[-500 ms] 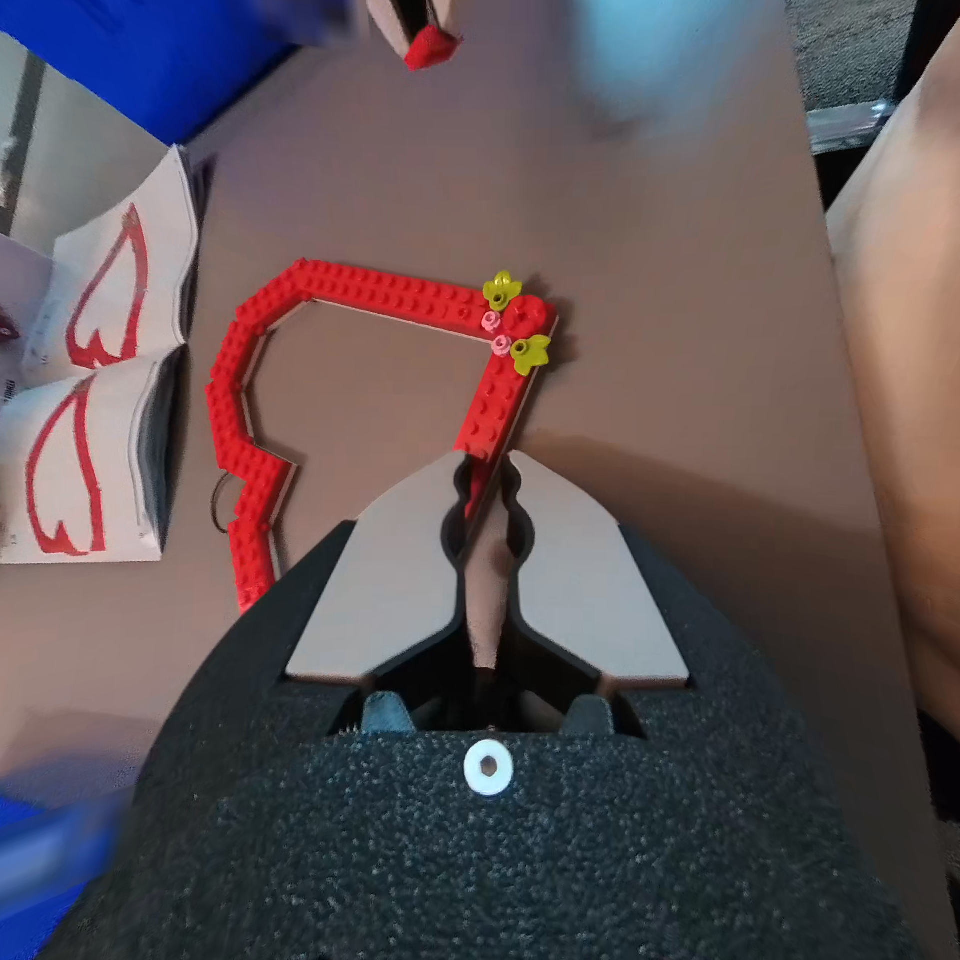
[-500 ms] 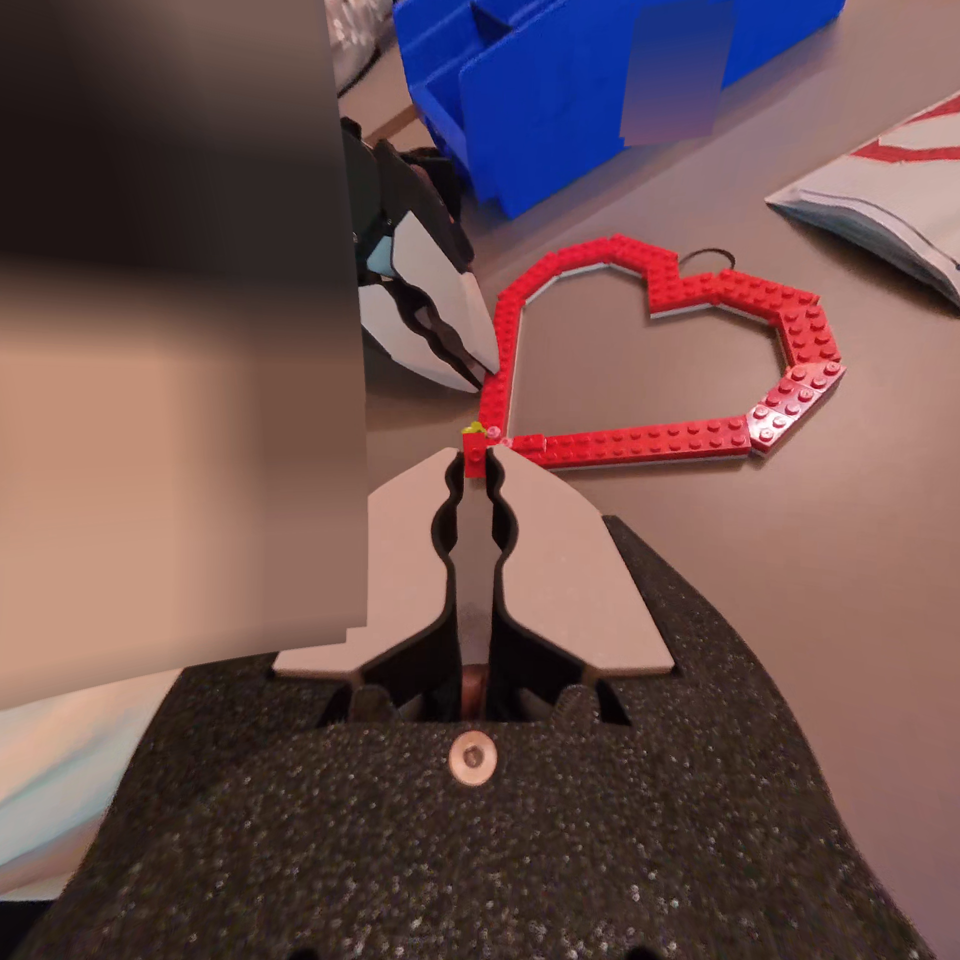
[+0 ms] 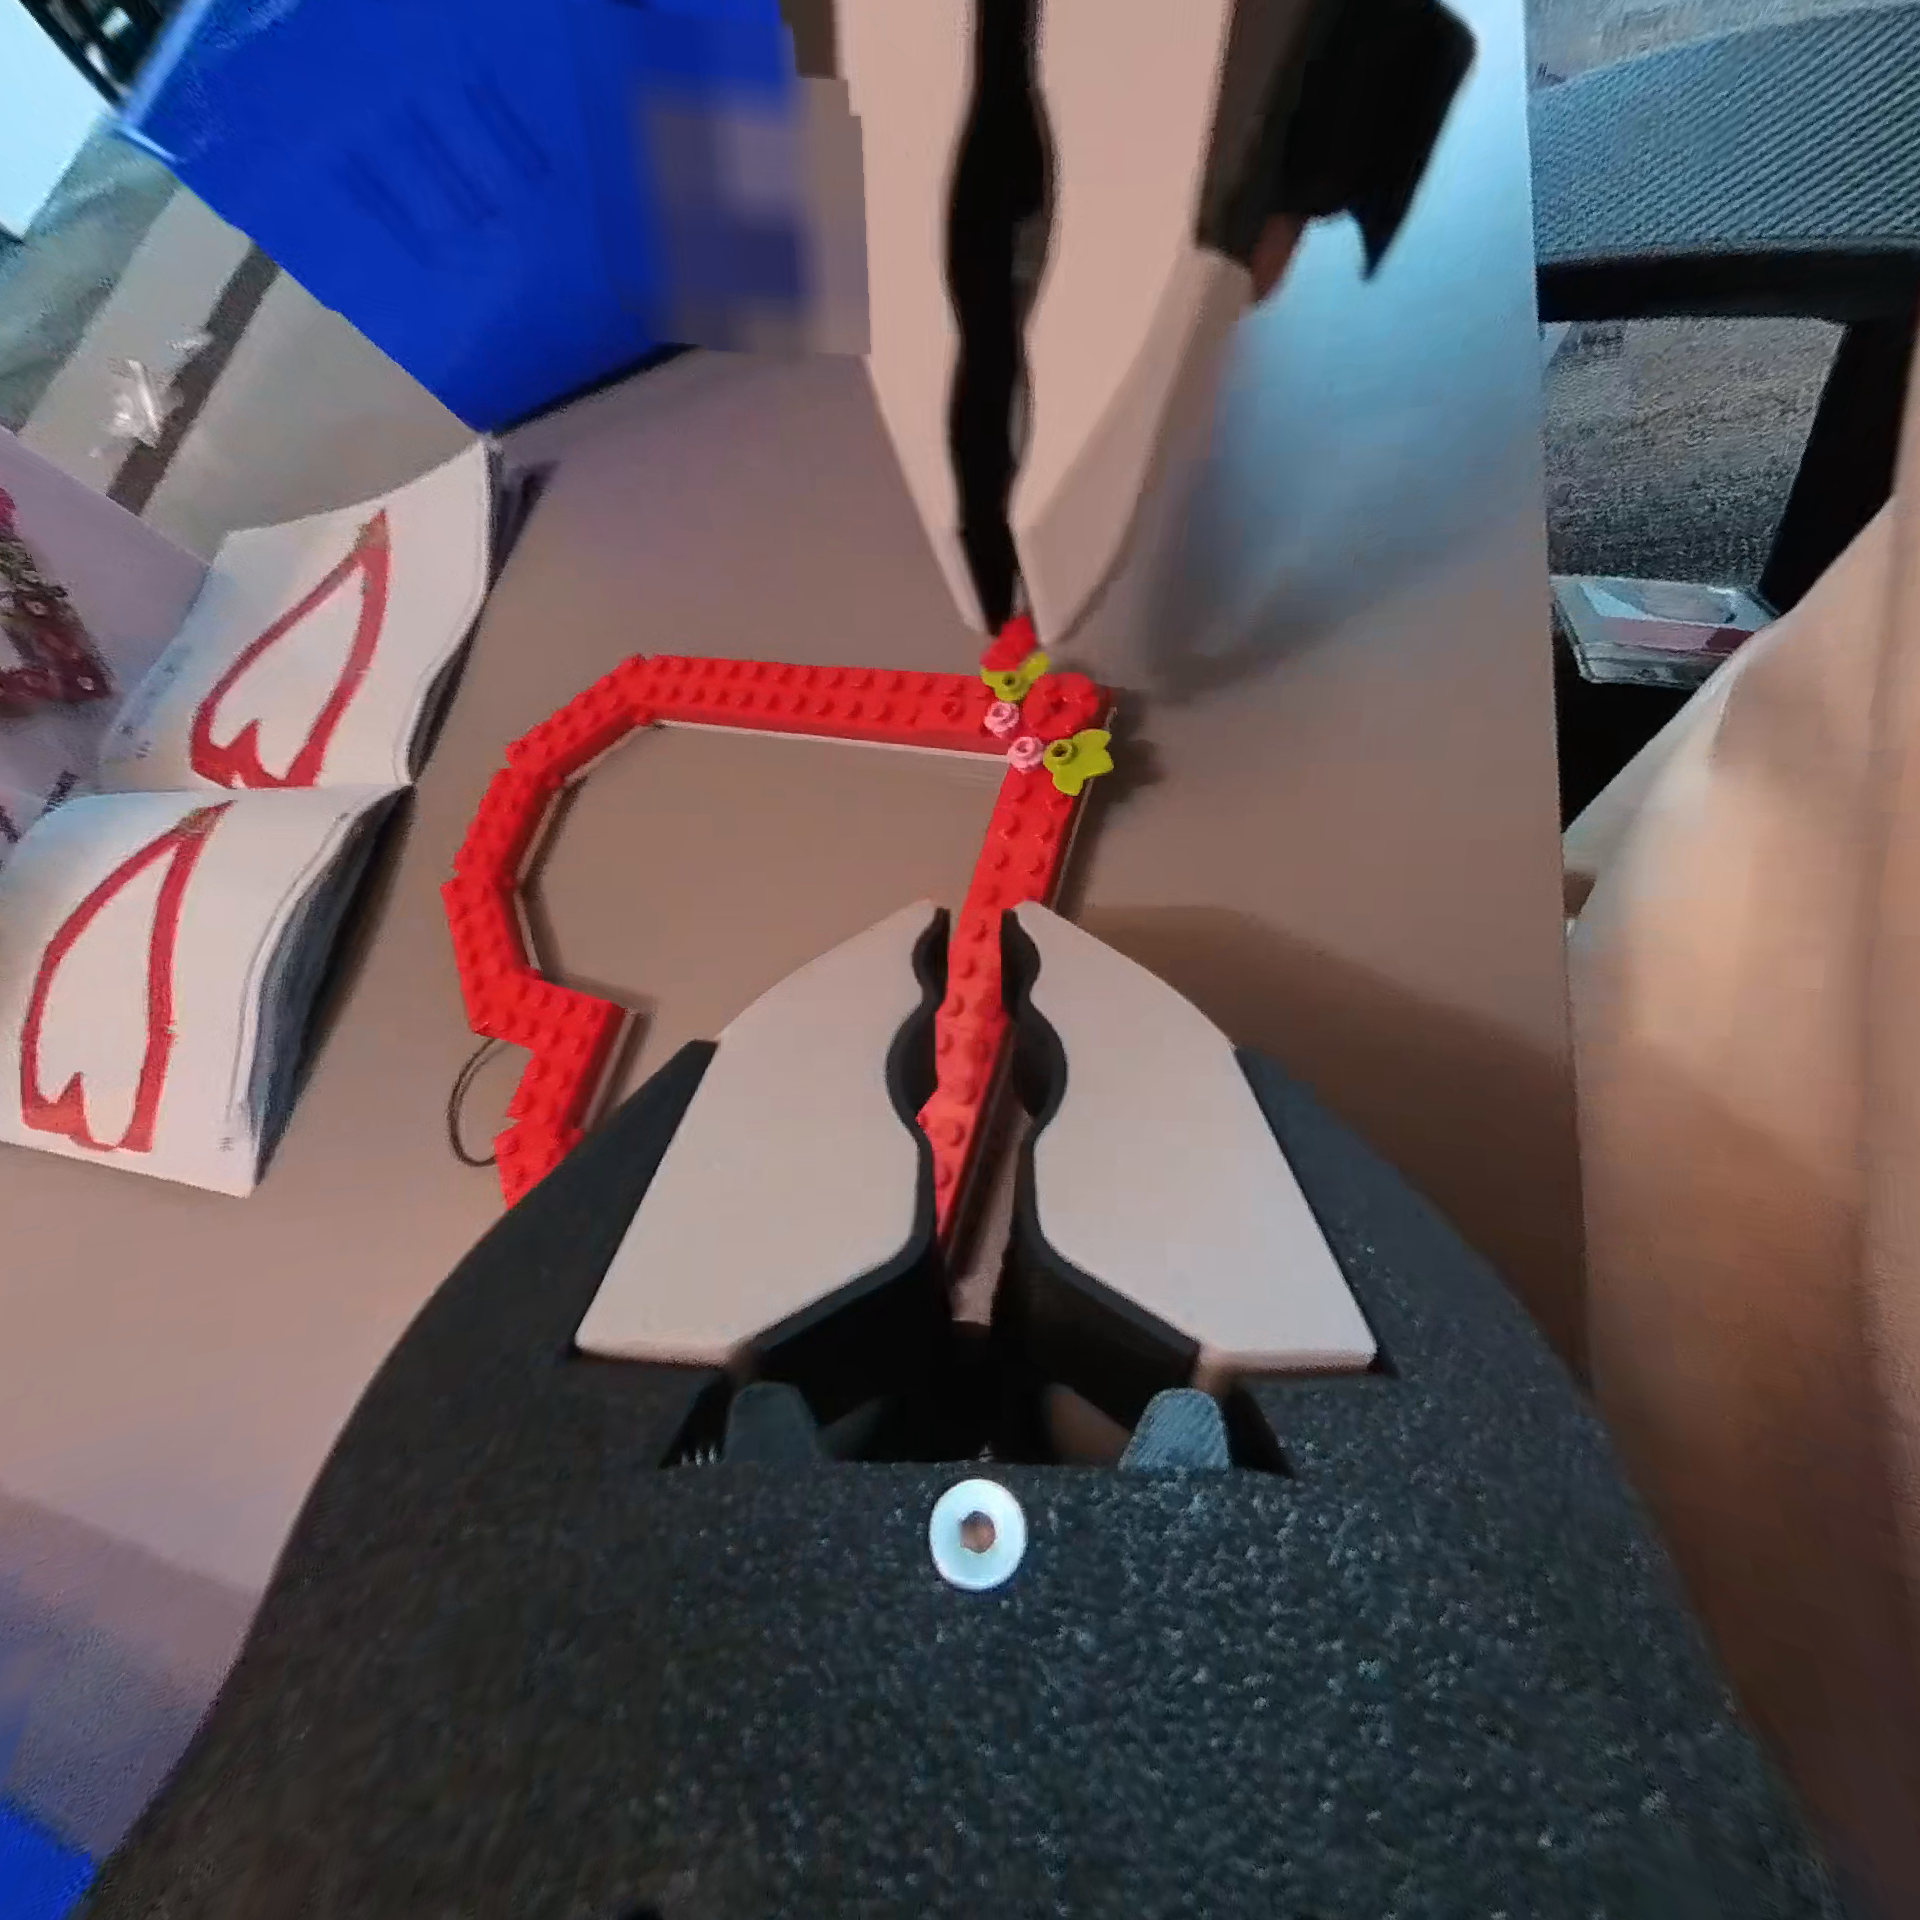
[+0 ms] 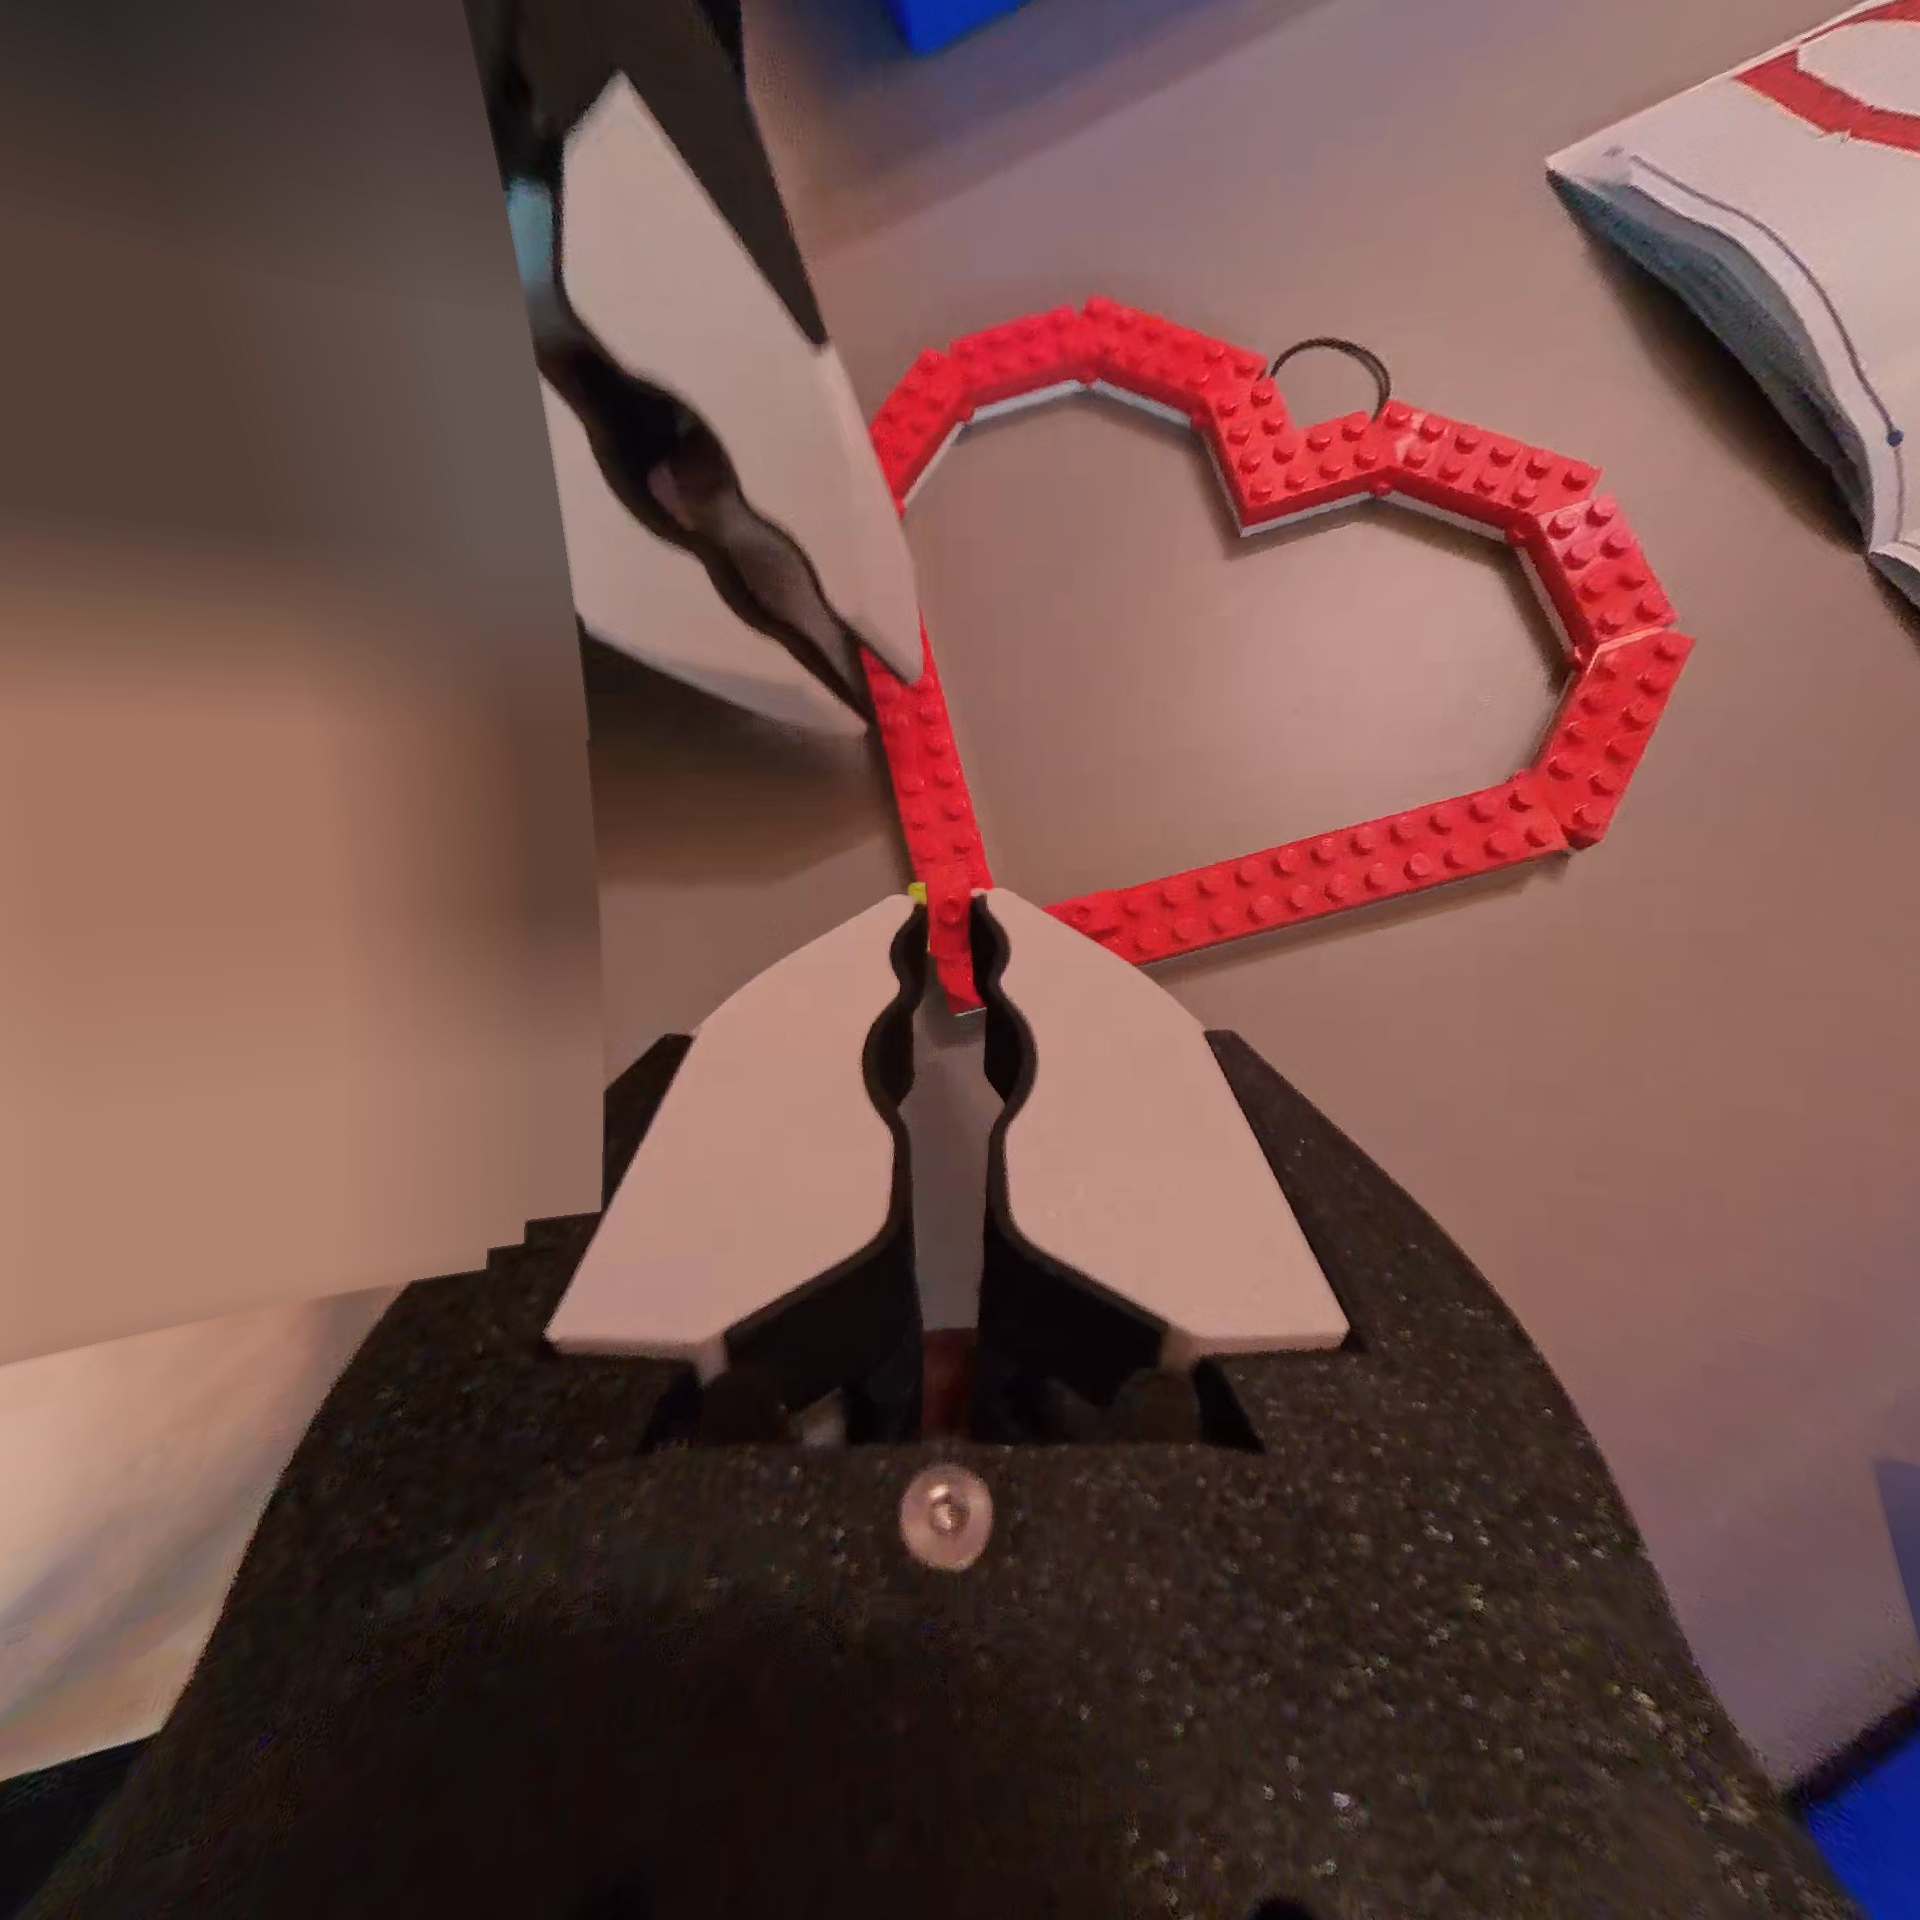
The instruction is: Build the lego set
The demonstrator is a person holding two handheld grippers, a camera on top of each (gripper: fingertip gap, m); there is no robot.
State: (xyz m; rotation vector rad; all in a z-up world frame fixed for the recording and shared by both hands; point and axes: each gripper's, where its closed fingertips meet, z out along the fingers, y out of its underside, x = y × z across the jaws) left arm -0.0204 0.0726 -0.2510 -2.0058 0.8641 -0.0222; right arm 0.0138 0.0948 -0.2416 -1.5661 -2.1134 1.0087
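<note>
The left gripper point(image 3: 974, 914) is clamping the red heart frame's point(image 3: 727, 694) side — the right gripper point(image 4: 948, 906) is pinching a small red brick point(image 3: 1010, 642) at its tip.

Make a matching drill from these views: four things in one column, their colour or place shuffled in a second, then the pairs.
1. heart-shaped brick frame
2. leaf-shaped pieces
3. open instruction booklet
4. plastic storage bin

a. blue, at the table's far edge
b. yellow-green, at the heart's pointed tip
c. white pages with red outlines, beside the heart
d. red, flat on the brown table

Pairs: 1-d, 2-b, 3-c, 4-a
</note>
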